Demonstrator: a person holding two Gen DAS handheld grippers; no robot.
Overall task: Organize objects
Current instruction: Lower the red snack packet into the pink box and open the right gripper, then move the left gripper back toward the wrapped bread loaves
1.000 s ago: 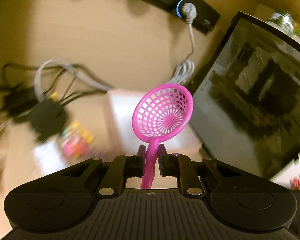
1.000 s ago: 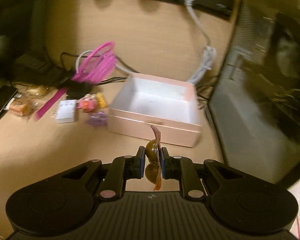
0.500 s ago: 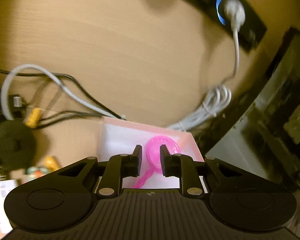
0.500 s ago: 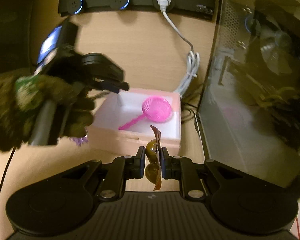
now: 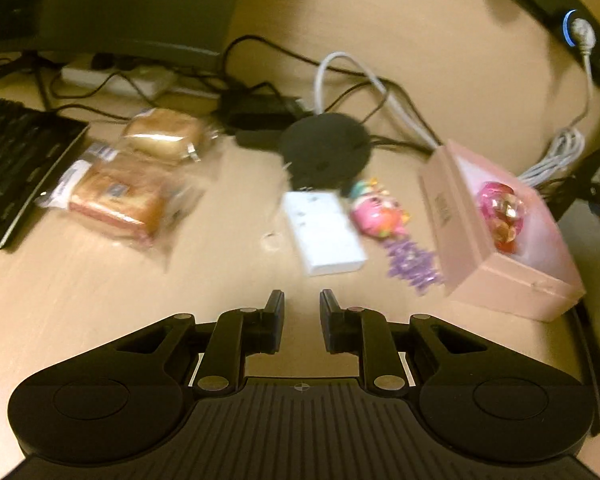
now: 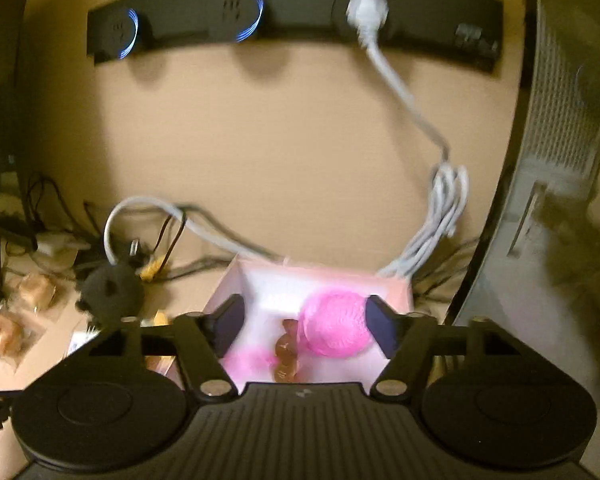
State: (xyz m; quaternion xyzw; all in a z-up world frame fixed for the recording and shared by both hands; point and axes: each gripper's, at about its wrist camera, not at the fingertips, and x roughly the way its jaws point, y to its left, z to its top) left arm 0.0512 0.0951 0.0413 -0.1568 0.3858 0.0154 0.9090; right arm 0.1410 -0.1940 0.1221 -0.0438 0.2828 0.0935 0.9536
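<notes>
A pink box (image 5: 484,276) sits at the right of the desk; it also shows in the right wrist view (image 6: 320,276). Inside lie the pink strainer scoop (image 6: 334,326) and the amber candy-like piece (image 6: 286,360). My right gripper (image 6: 304,326) is wide open and empty just above the box. My left gripper (image 5: 301,312) is open and empty over bare desk, left of the box. A white block (image 5: 322,232), a pink toy (image 5: 378,214) and a purple trinket (image 5: 412,262) lie between it and the box.
Two wrapped pastries (image 5: 132,184) and a keyboard (image 5: 16,160) lie at the left. A black round puck (image 5: 324,148) with cables sits behind the toys. A wall power strip (image 6: 296,20) with a white plug (image 6: 366,10), and a dark glass tank (image 6: 560,200) at the right.
My right gripper opened and dropped the amber piece into the box beside the scoop. My left gripper pulled back from the box and swung left, now facing the loose toys.
</notes>
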